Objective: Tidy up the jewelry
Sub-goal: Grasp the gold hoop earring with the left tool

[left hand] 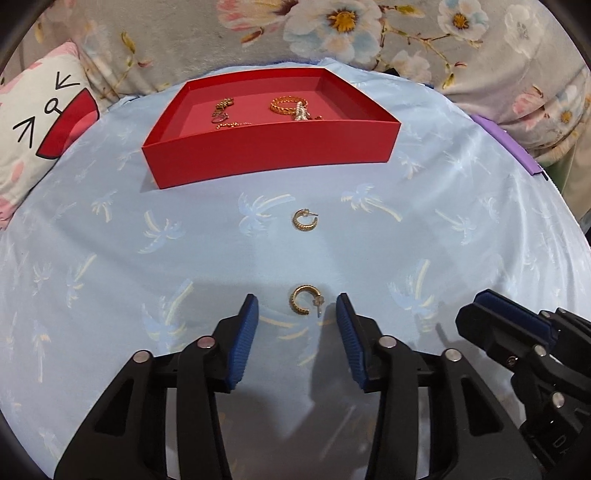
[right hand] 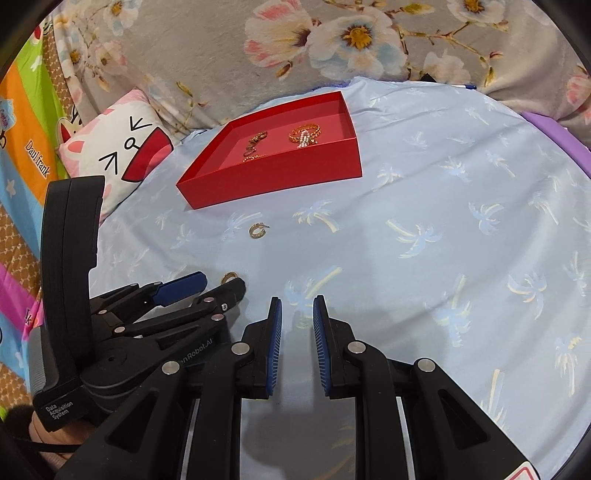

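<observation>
Earrings were what we had in front of us: two small gold hoops lay loose on the pale blue palm-print cloth (left hand: 110, 258). Our left gripper (left hand: 297, 306) stood with its blue pads spread wide, and the nearer hoop earring (left hand: 303, 300) sat between the fingertips, touching neither pad as far as we could see. Our right gripper (right hand: 297, 308) hovered just beside it over bare cloth, its pads parted by a narrow gap and holding nothing. From the right wrist view, the nearer hoop was partly hidden behind the left gripper's finger. Farther out, the second hoop earring (left hand: 305, 220) rested on the cloth, between the grippers and the red tray (left hand: 266, 158). Inside that tray we saw a gold chain bracelet (left hand: 288, 105) with a pearly piece (left hand: 301, 110) lying against it, and a thinner gold chain (left hand: 223, 110) to their left. A cat-face cushion (left hand: 40, 118) lay beyond the cloth's left edge, and a floral blanket (left hand: 332, 29) filled the background.
</observation>
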A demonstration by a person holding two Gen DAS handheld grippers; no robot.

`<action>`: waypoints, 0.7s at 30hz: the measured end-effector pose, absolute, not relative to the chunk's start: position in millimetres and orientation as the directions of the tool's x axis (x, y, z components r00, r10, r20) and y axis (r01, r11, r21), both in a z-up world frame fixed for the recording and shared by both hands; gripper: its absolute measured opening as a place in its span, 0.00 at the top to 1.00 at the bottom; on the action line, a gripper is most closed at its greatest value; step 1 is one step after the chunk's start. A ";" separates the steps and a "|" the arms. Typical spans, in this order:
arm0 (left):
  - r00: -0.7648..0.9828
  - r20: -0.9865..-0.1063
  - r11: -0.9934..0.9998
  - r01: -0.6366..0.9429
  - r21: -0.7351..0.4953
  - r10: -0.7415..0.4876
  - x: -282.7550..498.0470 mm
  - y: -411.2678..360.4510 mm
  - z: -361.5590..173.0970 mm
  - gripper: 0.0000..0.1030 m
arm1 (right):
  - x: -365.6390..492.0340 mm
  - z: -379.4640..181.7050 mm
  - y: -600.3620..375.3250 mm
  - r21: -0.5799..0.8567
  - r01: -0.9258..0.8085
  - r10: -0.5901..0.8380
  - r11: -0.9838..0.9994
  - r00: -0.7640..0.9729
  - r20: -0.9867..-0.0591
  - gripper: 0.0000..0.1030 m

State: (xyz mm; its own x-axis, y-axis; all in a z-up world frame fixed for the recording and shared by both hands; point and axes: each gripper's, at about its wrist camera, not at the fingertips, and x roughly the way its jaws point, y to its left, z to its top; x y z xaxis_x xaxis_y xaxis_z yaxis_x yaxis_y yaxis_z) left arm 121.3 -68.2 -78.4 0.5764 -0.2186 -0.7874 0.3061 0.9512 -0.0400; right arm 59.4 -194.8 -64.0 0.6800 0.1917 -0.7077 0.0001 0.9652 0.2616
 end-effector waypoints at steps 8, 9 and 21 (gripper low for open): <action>0.578 -0.782 0.951 0.305 -0.056 -0.232 124.1 -58.2 -78.6 0.91 | 61.4 -65.9 -193.0 0.267 -0.004 0.200 0.964 0.675 -0.710 0.83; 0.574 -0.783 0.949 0.307 -0.066 -0.240 125.1 -55.9 -78.6 0.92 | 62.1 -66.1 -192.5 0.268 -0.006 0.201 0.963 0.675 -0.710 0.83; 0.557 -0.769 0.936 0.318 -0.151 -0.313 130.2 -42.9 -71.1 0.78 | 65.4 -66.1 -190.8 0.278 -0.003 0.207 0.961 0.676 -0.707 0.83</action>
